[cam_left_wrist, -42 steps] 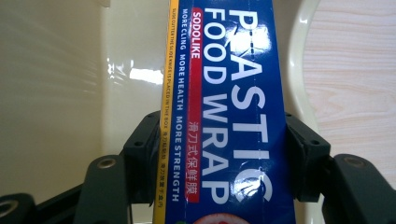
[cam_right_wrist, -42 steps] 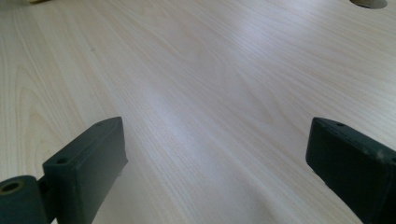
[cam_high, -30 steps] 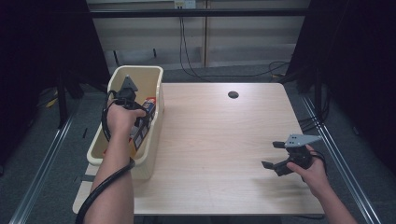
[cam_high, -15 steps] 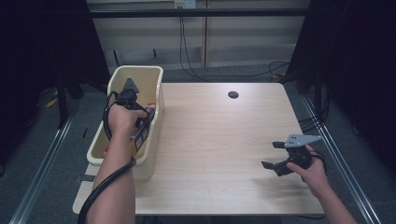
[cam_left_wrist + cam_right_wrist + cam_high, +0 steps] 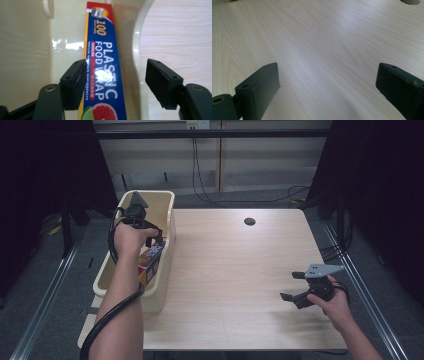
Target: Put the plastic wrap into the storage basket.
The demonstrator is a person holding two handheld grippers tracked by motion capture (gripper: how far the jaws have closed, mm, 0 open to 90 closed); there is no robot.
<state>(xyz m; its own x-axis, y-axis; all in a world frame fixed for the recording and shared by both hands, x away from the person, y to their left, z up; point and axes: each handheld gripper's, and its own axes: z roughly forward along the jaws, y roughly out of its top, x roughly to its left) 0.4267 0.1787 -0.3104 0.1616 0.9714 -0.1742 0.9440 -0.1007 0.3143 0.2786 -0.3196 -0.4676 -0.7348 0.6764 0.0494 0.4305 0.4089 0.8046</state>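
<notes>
1. The left hand-held gripper [image 5: 113, 83] hangs over a cream plastic bin [image 5: 162, 207] that stands at the table's left edge, its jaws spread wide apart.
2. Between those jaws lies a long blue box of plastic food wrap [image 5: 105, 62]; it runs away from the gripper along the bin's near wall. The left jaw sits just beside the box's yellow edge; whether it touches cannot be told. The right jaw is apart from the box, beyond the bin's rim, over the table [image 5: 180, 37].
3. In the high view the left hand [image 5: 129, 239] holds this gripper above the bin, with the box below it.
4. The right hand-held gripper [image 5: 292, 286] is held low over the bare wooden table near its right front corner, jaws wide open with nothing between them.
5. Ahead of the right gripper, far off, is a round hole in the table [image 5: 249, 221].
</notes>
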